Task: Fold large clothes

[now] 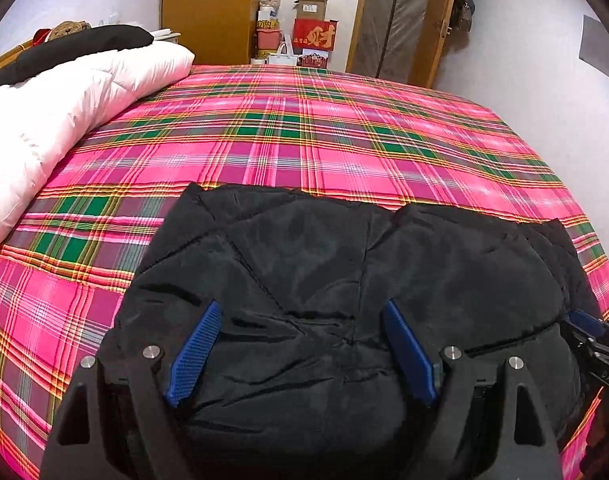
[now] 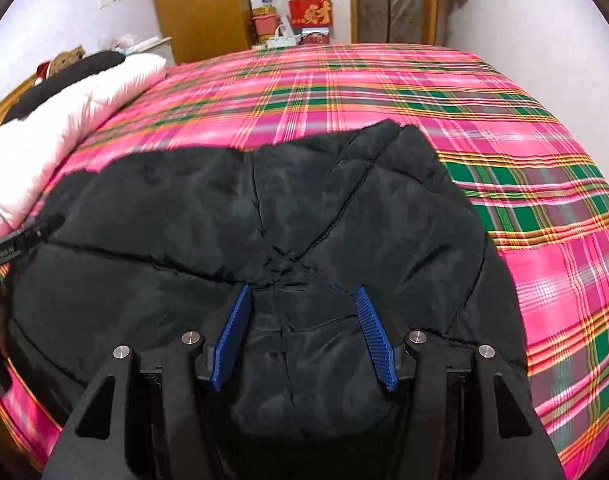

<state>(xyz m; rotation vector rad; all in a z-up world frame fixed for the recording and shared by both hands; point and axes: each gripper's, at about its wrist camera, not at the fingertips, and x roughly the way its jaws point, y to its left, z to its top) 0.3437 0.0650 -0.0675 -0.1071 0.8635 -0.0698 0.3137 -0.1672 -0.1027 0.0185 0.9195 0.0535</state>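
A black quilted puffer jacket [image 1: 344,264] lies folded into a thick bundle on the near part of a pink plaid bed [image 1: 344,128]. My left gripper [image 1: 302,305] stands over the jacket's left half, open wide, with padded fabric under and between its blue pads. In the right wrist view the same jacket [image 2: 232,208] fills the middle. My right gripper [image 2: 302,289] sits on the right half with a puffy fold bulging between its pads and creases running in to its tips. The right gripper's blue tip [image 1: 584,322] also shows at the jacket's right edge.
A pale pink quilt [image 1: 64,112] with a dark garment on top lies along the bed's left side. Beyond the bed stand a wooden wardrobe [image 1: 208,8], stacked boxes and bags [image 1: 312,36] and a door [image 1: 404,20]. The plaid sheet lies bare beyond and to the right of the jacket.
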